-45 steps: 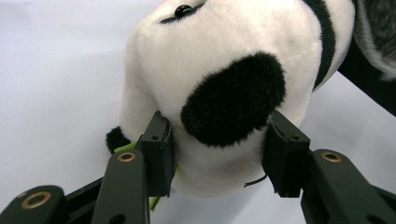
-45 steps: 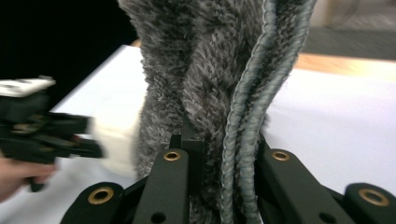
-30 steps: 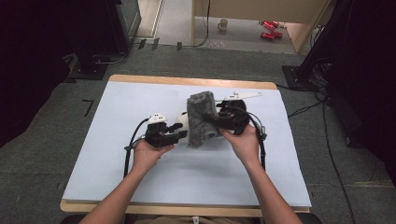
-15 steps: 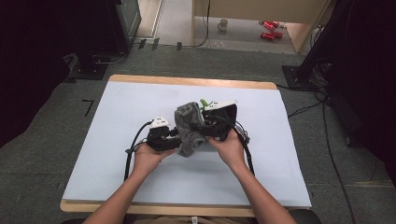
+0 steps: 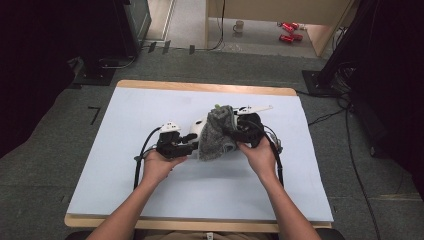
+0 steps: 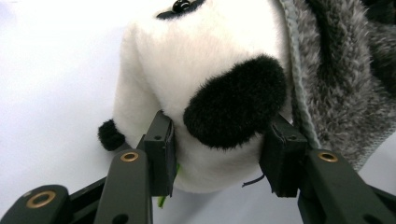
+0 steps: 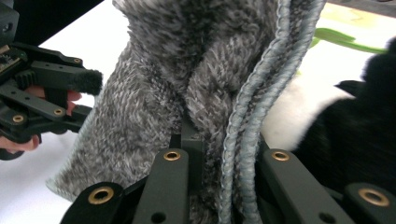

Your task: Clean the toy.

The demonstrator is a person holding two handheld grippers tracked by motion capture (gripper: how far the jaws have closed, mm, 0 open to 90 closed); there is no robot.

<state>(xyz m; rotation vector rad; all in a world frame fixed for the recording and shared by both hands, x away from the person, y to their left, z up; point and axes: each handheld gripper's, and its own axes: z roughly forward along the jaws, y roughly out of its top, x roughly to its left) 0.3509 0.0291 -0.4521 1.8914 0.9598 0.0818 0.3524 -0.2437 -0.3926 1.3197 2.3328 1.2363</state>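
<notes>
A white and black panda plush (image 5: pixel 196 131) lies at the middle of the pale blue table (image 5: pixel 125 115). My left gripper (image 5: pixel 187 145) is shut on it. In the left gripper view the pads press the white body (image 6: pixel 187 60) on both sides of a black fuzzy patch, with the left gripper (image 6: pixel 220 127) around it. A grey fluffy knit cloth (image 5: pixel 217 134) hangs over the plush's right side. My right gripper (image 5: pixel 235 131) is shut on it. In the right gripper view the right gripper (image 7: pixel 224 140) pinches the cloth (image 7: pixel 154 84) at its corded edge, and white plush (image 7: pixel 285 116) shows behind.
The left gripper (image 7: pixel 42 107) and fingers of the left hand show at the left of the right gripper view. Cables trail from both grippers over the table. Beyond the far edge lie a mug (image 5: pixel 239 26), red items (image 5: pixel 286 31) on the floor and a dark cabinet (image 5: pixel 100 30).
The right hand has carried the grey cloth down and to the left, against the plush. The left hand has stayed where it was, still gripping the plush.
</notes>
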